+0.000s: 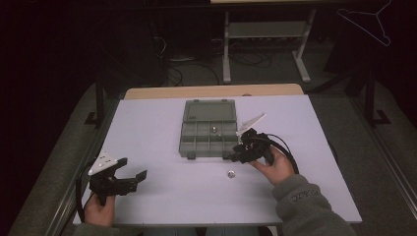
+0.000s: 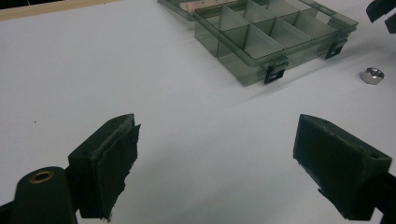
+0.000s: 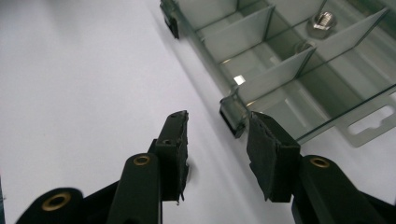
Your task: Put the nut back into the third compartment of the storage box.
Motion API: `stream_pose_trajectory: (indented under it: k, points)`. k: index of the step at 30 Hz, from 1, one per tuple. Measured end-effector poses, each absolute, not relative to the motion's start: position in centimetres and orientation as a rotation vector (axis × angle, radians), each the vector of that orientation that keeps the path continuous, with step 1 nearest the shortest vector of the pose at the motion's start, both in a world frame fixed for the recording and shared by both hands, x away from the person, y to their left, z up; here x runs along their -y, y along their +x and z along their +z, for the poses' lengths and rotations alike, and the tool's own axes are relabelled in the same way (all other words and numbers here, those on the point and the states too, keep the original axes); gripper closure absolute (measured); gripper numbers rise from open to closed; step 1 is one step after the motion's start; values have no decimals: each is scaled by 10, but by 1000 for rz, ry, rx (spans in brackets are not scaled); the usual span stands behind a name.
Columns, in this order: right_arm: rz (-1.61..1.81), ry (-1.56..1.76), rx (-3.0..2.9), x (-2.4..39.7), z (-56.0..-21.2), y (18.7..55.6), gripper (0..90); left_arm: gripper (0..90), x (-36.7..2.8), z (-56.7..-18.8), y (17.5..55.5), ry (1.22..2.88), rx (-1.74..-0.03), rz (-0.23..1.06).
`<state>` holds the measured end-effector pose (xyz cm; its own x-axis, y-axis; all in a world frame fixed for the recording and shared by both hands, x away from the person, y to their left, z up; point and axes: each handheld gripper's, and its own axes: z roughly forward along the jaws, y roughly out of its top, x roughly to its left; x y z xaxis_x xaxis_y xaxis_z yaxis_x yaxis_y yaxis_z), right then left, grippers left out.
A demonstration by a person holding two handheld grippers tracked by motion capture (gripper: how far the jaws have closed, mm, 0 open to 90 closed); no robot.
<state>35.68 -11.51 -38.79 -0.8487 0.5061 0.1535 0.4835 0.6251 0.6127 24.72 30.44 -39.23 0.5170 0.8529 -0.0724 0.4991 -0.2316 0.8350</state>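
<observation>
Work in hand: I am sorting metal nuts into the compartment box (image 1: 209, 130), judging from one nut already lying in a cell and one loose on the tabletop (image 1: 147, 196).
Box position: it is sitting open near the middle of the tabletop, lid folded back toward the far edge, latches facing the near edge.
Loose nut (image 1: 230, 173): it is lying on the bare tabletop between the box and the near edge, just left of my right hand (image 1: 275, 167).
Stored nut (image 3: 322, 22): it is resting in a middle cell of the box.
Right claw (image 3: 217, 140): I am holding it part open and empty, jaws straddling the right-hand latch (image 3: 232, 117) at the box's near wall, not gripping it.
Left claw (image 2: 215, 163): I am holding it wide open and empty above the near-left corner of the tabletop, well apart from the box.
Nut handling: I am judging it small, hard, rigid and light; the smooth faces will likely slip, and it may roll or skid if nudged.
Nut grip point: I am planning to pinch across two opposite flats, the pads coming down square.
Box handling: thin clear plastic, light and likely to slide; the dividers look brittle, so I am avoiding pressing on them.
</observation>
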Motion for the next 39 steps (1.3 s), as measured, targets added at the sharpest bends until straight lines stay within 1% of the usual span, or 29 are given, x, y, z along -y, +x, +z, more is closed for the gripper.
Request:
stream_pose_trajectory:
  k: [6,26,30,36,39]
  points:
    - [1025,839,-2817,114,-399,348,567,131,-305,-392,247,1892,-1113,516]
    - [931,751,-2889,101,-425,336,578,130,-305,-392,247,1884,-1112,513]
    - [905,759,-2895,98,-429,334,594,131,-305,-392,247,1889,-1113,514]
    - [875,744,-2896,96,-433,332,666,131,-305,-393,247,1883,-1112,513]
    - [861,727,-2887,95,-432,331,681,130,-305,-392,247,1890,-1112,514]
